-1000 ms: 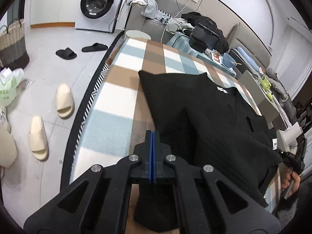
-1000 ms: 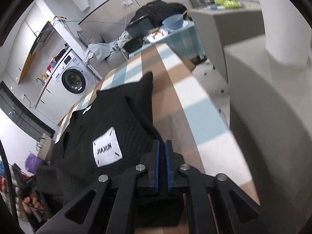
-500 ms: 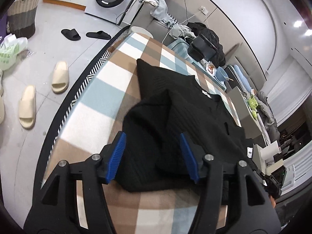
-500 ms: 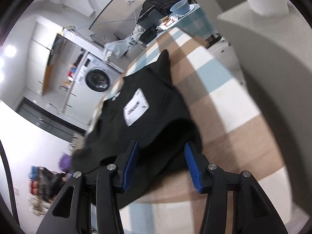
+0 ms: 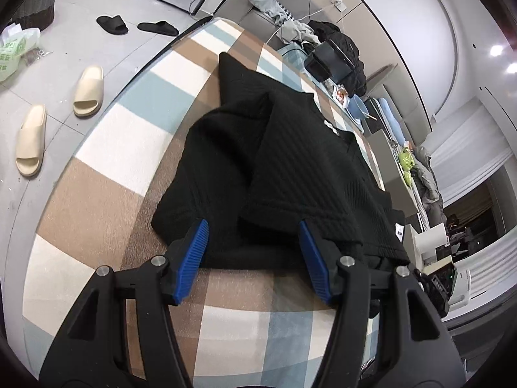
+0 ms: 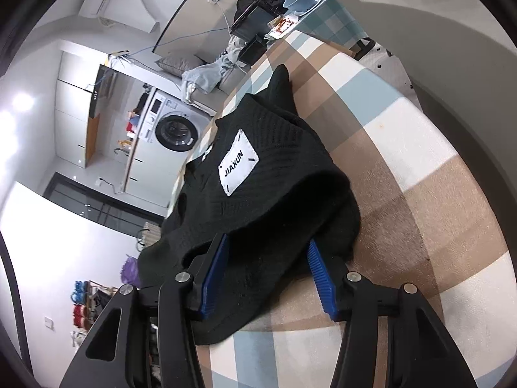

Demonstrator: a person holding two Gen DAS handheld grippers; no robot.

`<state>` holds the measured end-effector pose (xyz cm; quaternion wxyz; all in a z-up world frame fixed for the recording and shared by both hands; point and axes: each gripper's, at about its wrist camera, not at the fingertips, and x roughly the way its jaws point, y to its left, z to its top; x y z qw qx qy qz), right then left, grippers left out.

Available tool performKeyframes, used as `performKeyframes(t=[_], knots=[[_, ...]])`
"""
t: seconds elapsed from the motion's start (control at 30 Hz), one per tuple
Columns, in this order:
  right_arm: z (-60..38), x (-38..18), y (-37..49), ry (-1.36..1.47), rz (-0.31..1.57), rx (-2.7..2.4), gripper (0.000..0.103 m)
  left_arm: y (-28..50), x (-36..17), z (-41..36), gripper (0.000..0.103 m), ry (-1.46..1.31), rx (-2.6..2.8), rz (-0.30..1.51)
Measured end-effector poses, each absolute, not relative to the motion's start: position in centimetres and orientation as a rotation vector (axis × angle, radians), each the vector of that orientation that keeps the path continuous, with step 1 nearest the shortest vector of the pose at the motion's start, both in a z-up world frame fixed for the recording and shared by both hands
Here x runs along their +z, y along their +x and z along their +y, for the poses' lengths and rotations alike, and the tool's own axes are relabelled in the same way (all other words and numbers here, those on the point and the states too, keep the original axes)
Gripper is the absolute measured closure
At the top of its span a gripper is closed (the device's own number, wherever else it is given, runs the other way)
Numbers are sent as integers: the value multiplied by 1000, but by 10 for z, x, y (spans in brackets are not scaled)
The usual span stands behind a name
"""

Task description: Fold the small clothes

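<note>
A black ribbed knit garment [image 5: 290,161] lies folded over itself on the checked tablecloth [image 5: 129,135]. My left gripper [image 5: 252,226] stands open at the garment's near hem; the blue pads flank the cloth without pressing on it. In the right wrist view the same garment [image 6: 274,168] shows a white "JIAXUN" label [image 6: 238,167] on top. The jaws of my right gripper [image 6: 267,241] are opening, with the bulging near fold of the garment between them and the pads clear of it. The tablecloth [image 6: 404,161] is bare to the right of the garment.
The table's rounded edge drops to the floor on the left, where beige slippers [image 5: 89,90] and black slippers [image 5: 113,24] lie. A blue bowl [image 5: 358,106], a black bag [image 5: 339,55] and a washing machine [image 6: 176,131] are beyond the far end.
Both grippers were shut on the garment's edge a second ago. They have opened and let it go. The garment now lies doubled over on the table.
</note>
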<state>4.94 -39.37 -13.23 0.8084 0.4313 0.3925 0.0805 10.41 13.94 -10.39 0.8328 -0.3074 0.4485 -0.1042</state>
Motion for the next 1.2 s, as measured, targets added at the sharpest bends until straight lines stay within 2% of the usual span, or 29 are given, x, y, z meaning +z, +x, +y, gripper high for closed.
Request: performKeyframes(t=[0.1, 0.2, 0.77, 1.2], knots=[[-375, -116, 59, 794, 861, 118, 48, 104, -106, 136, 48, -644, -228, 959], [-357, -107, 63, 708, 873, 80, 38, 108, -106, 136, 48, -630, -227, 972], [-347, -105, 71, 630, 882, 44, 37, 117, -103, 133, 48, -593, -214, 1001], [-381, -122, 57, 931, 791, 241, 33, 111, -109, 117, 46, -634, -279, 1020]])
